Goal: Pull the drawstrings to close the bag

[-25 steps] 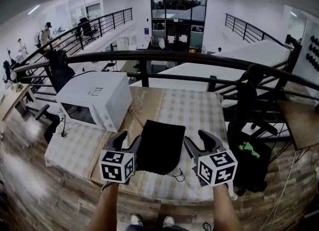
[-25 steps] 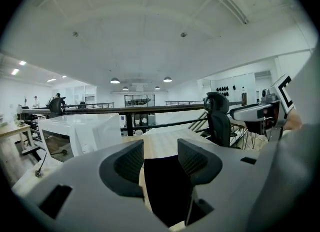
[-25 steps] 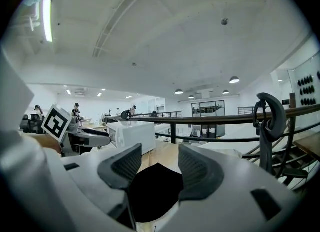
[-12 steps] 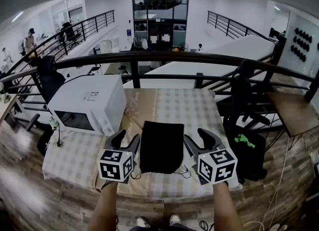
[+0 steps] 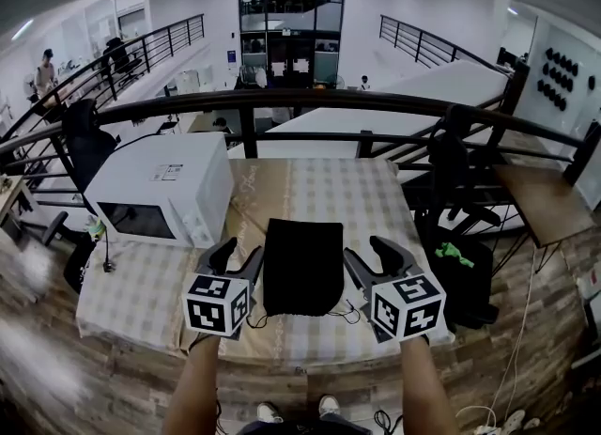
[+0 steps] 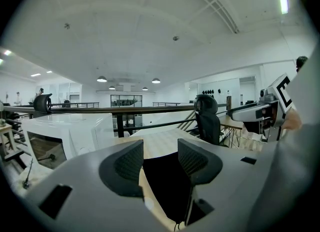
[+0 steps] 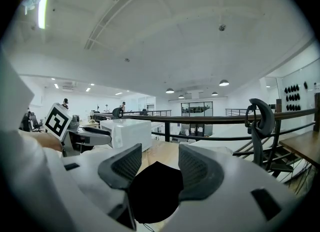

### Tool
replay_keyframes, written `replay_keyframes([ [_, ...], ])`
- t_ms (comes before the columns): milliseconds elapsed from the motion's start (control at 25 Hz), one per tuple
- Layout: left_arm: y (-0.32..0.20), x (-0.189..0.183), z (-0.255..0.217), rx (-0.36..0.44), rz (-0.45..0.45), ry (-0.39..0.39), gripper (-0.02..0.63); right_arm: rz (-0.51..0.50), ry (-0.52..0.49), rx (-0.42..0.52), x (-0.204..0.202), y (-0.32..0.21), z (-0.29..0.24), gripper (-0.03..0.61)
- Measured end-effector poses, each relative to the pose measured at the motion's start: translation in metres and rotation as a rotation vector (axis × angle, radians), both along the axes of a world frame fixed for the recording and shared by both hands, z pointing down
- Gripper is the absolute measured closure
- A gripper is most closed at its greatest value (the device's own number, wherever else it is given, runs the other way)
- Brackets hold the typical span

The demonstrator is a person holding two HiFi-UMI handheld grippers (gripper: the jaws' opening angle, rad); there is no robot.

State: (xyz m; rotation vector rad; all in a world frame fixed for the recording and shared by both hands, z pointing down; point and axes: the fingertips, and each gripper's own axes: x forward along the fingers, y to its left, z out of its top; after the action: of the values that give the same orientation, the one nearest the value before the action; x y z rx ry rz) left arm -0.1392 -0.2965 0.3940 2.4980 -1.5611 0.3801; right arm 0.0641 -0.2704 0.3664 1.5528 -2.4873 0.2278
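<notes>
White boxy microwave (image 5: 160, 189) sits at left on checked-cloth table (image 5: 347, 198). L gripper (image 5: 238, 259): jaws apart, empty, just left of flat black fabric drawstring bag (image 5: 302, 264) near table's front edge. R gripper (image 5: 368, 255): also released, just right of bag.

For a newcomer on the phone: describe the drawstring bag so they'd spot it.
On the checked table, right of the boxy white microwave, lies a flat black fabric drawstring bag. It's the only all-black thing there, thin cords trailing from its near edge.
</notes>
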Motion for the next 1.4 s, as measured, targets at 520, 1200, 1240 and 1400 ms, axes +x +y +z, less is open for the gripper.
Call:
replay_keyframes([
  [520, 0.013, 0.003, 0.041, -0.075, 0.026, -0.042, 0.396, -0.051, 0.031, -0.107, -0.002, 0.006, 0.048, 0.362],
  [1200, 0.039, 0.008, 0.137, -0.274, 0.120, -0.163, 0.388, -0.112, 0.090, -0.259, -0.009, 0.009, 0.125, 0.362],
  [1240, 0.041, 0.009, 0.143, -0.285, 0.125, -0.169, 0.388, -0.117, 0.095, -0.266, -0.009, 0.010, 0.129, 0.362],
  [1400, 0.048, 0.010, 0.164, -0.330, 0.141, -0.194, 0.388, -0.134, 0.113, -0.298, -0.009, 0.012, 0.146, 0.362],
])
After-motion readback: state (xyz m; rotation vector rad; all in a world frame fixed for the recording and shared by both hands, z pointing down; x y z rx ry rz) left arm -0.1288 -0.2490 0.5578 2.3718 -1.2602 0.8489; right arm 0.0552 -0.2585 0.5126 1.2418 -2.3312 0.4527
